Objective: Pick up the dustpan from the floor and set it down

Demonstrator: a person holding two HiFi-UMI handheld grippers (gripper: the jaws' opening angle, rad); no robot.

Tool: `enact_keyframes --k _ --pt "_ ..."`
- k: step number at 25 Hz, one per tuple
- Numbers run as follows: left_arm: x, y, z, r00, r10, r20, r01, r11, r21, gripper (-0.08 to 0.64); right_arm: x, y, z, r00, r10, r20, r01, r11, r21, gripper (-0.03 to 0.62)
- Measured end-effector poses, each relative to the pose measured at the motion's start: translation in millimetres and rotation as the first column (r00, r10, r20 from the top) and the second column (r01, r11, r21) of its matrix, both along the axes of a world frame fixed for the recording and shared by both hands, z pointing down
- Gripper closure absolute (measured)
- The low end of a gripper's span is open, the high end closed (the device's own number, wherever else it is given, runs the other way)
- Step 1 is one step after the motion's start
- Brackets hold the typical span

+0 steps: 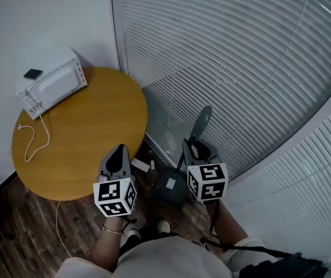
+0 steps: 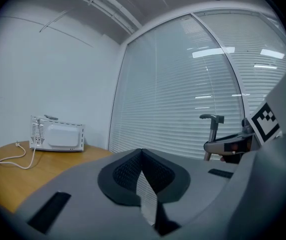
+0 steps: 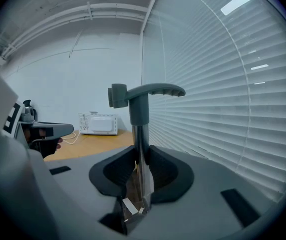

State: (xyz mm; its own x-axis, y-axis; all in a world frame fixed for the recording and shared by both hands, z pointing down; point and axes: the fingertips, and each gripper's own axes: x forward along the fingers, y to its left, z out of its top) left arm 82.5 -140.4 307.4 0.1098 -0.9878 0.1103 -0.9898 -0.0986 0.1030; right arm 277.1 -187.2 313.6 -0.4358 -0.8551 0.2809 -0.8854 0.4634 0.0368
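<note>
Two claws: right claw (image 3: pixel 138 154) grips the dustpan (image 3: pixel 138 111) by its upright pole, pan hanging below; left claw (image 2: pixel 141 156) is closed, empty.

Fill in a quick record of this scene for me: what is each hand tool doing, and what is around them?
left gripper: fingers closed together, nothing between them
right gripper: fingers clamped on the metal pole of the grey long-handled dustpan
dark pan: hangs low between the two grippers
round wooden table: at the left
on it: white microwave oven, white cable
backdrop: white slatted blinds
</note>
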Motion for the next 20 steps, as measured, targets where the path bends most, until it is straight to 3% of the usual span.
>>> enact_keyframes --k 4,14,20 --pt "-15 15 9 0.998 -0.057 0.027 0.058 0.998 -0.02 0.543 -17 3 9 0.998 -0.056 -0.004 0.056 0.998 -0.005 0.492" --pt "-117 80 40 0.967 -0.255 0.019 0.256 0.964 -0.078 0.543 -115 46 49 0.961 -0.275 -0.035 0.272 0.96 -0.071 0.492" --pt "-190 129 46 0.928 -0.373 0.017 0.373 0.924 -0.09 0.543 -193 83 52 0.904 -0.423 -0.057 0.419 0.905 -0.072 0.492"
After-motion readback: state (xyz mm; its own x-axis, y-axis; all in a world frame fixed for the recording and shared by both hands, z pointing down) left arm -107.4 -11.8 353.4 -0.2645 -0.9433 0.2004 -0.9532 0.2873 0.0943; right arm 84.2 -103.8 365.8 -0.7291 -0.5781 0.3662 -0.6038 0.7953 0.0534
